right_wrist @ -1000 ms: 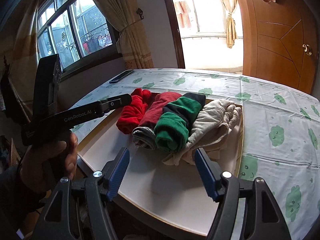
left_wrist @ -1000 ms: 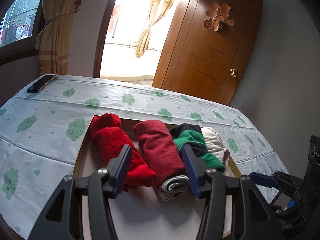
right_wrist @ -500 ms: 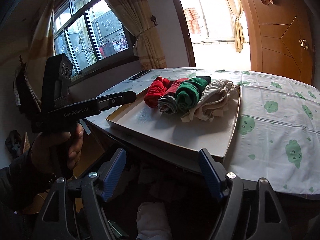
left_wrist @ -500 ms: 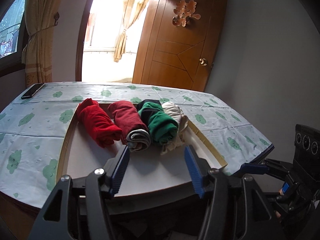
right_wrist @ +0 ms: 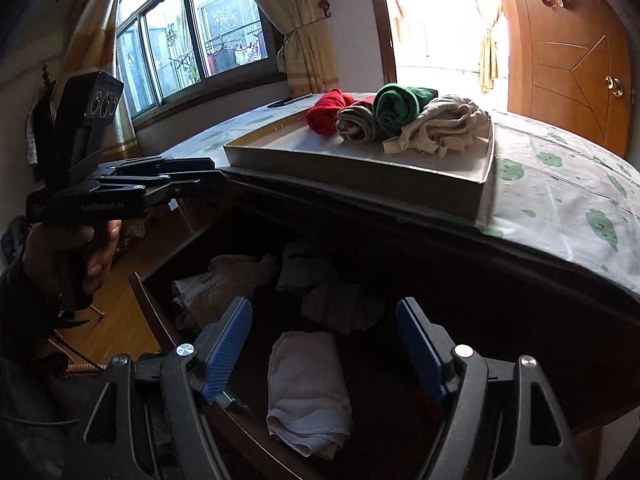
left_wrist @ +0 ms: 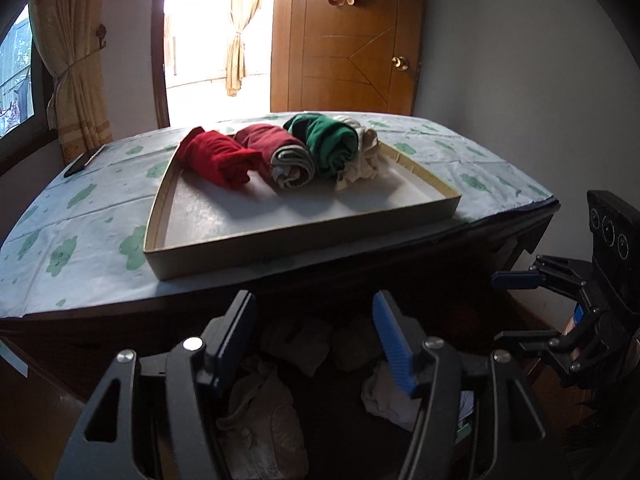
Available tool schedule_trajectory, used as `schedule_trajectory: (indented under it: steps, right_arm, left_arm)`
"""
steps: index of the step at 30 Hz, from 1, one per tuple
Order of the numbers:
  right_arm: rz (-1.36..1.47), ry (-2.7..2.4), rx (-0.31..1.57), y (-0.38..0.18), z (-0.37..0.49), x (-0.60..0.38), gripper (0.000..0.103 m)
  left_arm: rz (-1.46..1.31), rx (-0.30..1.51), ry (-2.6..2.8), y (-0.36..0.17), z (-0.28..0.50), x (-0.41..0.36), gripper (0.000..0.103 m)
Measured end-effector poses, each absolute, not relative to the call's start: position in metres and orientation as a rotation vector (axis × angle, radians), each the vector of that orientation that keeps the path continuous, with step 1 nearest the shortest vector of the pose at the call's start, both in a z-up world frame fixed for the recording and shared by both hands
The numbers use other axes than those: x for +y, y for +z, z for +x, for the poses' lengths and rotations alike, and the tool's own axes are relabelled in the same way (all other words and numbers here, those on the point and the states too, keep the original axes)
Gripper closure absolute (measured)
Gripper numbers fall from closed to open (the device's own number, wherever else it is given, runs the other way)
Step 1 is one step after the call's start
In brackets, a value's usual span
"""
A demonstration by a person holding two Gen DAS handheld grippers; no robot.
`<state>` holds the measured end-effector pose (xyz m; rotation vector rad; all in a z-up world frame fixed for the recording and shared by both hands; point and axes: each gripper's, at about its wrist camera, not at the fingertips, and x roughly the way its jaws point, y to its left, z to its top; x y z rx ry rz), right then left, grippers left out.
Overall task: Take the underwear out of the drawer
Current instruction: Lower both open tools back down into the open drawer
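Now the step in hand looks like the reach into the open drawer [right_wrist: 168, 280] for the next piece, and doing it well is mostly a matter of choosing one target per hand.

On the left, the left gripper [left_wrist: 314, 344] has just been spreading its jaws; they stand moderately apart with nothing between them. Below and beyond its tips lies a jumble of underwear in the dark drawer: a beige crumpled piece [left_wrist: 260, 412] under the left jaw, a grey piece [left_wrist: 296, 344] between the tips, a whitish one [left_wrist: 384, 396] beneath the right jaw. The grey piece is the best aligned; I would sink straight onto it and pinch a thick fold, not a loose edge.

On the right, the right gripper [right_wrist: 324, 344] is also parted wide and empty, having widened a moment ago. A folded pale pink pair [right_wrist: 308, 384] lies directly between and below its jaws, apart from the heap further in. It should come down over the middle of the fold and close only once both pads flank the cloth.

Above and beyond both sets of jaws, the tray [left_wrist: 304, 236] on the tabletop [left_wrist: 80, 208] already carries four rolled pieces; lift clear of the tabletop's edge before swinging there.
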<state>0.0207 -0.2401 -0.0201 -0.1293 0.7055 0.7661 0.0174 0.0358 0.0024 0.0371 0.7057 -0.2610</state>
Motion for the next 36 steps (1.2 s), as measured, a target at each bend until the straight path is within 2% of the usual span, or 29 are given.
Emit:
schedule_trajectory:
  steps: [8, 16, 28, 34, 36]
  right_arm:
    - [-0.161, 0.798, 0.770, -0.046, 0.023, -0.222, 0.026]
    - [-0.147, 0.783, 0.809, -0.060, 0.031, -0.223, 0.026]
    - [-0.131, 0.780, 0.839, -0.065, 0.038, -0.220, 0.024]
    - [-0.122, 0.784, 0.855, -0.069, 0.039, -0.220, 0.024]
    - [-0.117, 0.783, 0.860, -0.070, 0.039, -0.220, 0.024]
  left_arm:
    - [0.112, 0.975, -0.241, -0.053, 0.025, 0.036, 0.038]
    - [0.149, 1.175, -0.220, -0.084, 0.037, 0.034, 0.038]
    - [0.246, 1.331, -0.163, -0.116, 0.050, 0.023, 0.038]
    - [0.266, 1.344, -0.144, -0.121, 0.048, 0.018, 0.032]
    - [0.277, 1.349, -0.142, -0.122, 0.045, 0.016, 0.027]
